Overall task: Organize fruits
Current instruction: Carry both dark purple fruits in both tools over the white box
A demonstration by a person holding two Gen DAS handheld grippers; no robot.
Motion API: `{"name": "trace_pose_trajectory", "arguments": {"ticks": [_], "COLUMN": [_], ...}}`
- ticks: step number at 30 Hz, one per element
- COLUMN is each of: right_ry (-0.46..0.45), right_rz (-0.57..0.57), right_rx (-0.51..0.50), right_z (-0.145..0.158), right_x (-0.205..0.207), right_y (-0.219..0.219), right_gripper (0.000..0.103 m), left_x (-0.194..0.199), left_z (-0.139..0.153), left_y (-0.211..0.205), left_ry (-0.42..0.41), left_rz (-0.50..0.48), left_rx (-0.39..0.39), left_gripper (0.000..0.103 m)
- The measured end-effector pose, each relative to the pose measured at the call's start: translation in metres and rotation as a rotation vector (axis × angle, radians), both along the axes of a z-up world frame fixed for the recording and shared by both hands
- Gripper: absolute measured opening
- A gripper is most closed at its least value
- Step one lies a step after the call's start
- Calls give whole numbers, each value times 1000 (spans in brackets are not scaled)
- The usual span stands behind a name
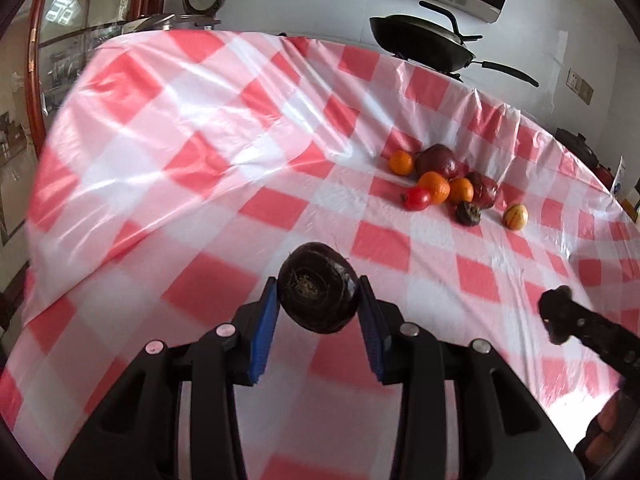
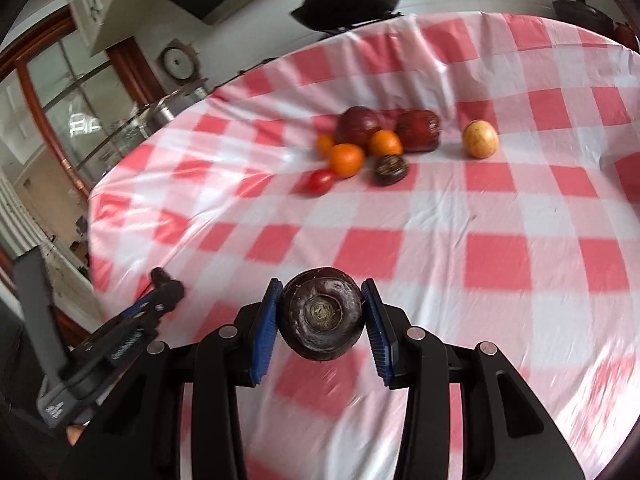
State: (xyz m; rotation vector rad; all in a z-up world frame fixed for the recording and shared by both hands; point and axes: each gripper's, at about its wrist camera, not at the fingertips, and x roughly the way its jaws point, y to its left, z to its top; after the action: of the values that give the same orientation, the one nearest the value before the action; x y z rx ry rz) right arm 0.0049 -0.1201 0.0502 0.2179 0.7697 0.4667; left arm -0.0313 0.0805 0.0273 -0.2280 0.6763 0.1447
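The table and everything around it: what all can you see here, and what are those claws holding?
Tablecloth: one, red-and-white check, covering the table.
Oranges: three, orange, in the far cluster.
Large dark red fruits: two, behind the oranges.
Tomato: one, red, at the cluster's front.
Small dark fruit: one, on the cloth by the cluster.
Yellow fruit: one, apart, to the cluster's right.
Pan: one, black, beyond the table.
Left claw: shut on a dark round fruit.
Right claw: shut on another dark round fruit.

- No legible text, label, brand or number anywhere in either view.
- Small pale mark on the grey housing at the lower left of the right wrist view: too blurred to read.
- Wall plate at the far right: blank.
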Motion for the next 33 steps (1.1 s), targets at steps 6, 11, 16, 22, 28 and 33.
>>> {"name": "trace_pose_trajectory", "arguments": {"ticks": [6, 11, 16, 22, 28, 33], "right_ry": [9, -7, -27, -59, -86, -115], "right_rz": [51, 123, 202, 325, 440, 566], "right_rx": [-20, -69, -121, -183, -220, -259], "right_z": [-4, -4, -4, -4, -4, -8], "right_x": [-44, -75, -101, -135, -168, -200], "right_y": [22, 48, 78, 123, 162, 198], "right_gripper": [41, 41, 41, 41, 41, 41], "left_x": [-40, -79, -113, -149, -187, -230], "left_z": [-3, 5, 10, 10, 8, 6], "left_y": [22, 36, 60, 86, 116, 150], "left_ry": [9, -9, -12, -17, -19, -29], "left_rz": [-2, 8, 40, 82, 137, 216], "left_rx": [-17, 47, 64, 76, 82, 75], "left_gripper": [39, 39, 39, 39, 39, 39]}}
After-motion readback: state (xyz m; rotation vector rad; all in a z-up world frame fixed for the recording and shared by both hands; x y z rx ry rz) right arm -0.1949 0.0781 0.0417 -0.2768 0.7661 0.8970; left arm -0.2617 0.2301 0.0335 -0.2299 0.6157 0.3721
